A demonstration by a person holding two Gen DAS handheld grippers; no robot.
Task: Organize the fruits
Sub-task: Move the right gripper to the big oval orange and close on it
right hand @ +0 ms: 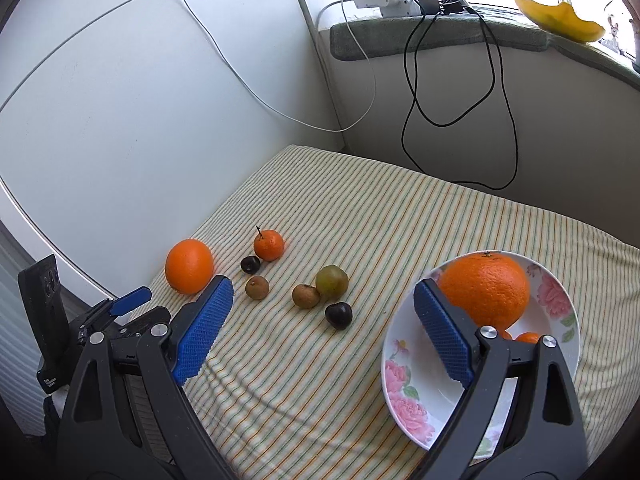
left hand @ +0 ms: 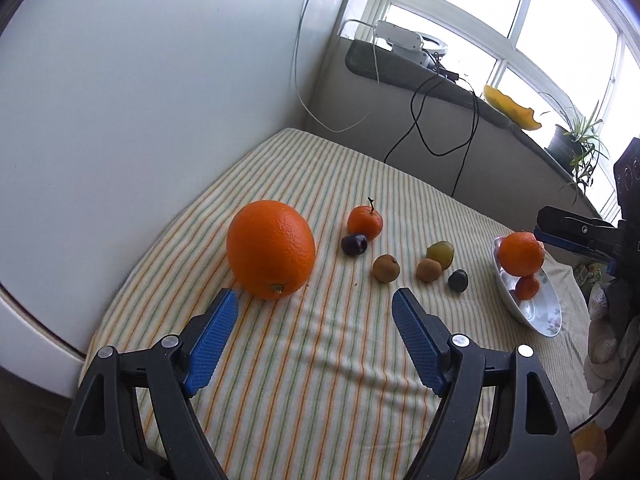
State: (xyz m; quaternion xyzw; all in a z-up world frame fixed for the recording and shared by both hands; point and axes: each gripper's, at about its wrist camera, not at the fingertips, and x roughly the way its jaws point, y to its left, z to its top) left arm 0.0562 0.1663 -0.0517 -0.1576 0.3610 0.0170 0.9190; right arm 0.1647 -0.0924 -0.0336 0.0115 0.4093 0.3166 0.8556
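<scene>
Fruits lie loose on the striped cloth [left hand: 320,360] over the worktop. A big orange [left hand: 271,249] sits near the left edge. Beside it are a small tangerine [left hand: 364,222], two dark plums [left hand: 354,245], two brown fruits [left hand: 386,268] and a green one [left hand: 440,255]. Toward the right edge, a flowered bowl [right hand: 404,376] holds another big orange [right hand: 485,289] and small tangerines [right hand: 527,337]. The left tool [left hand: 316,304] is spread wide and holds nothing; the first orange is just past its left fingertip. The right tool [right hand: 322,292] is spread wide too, empty, one finger over the bowl's rim.
</scene>
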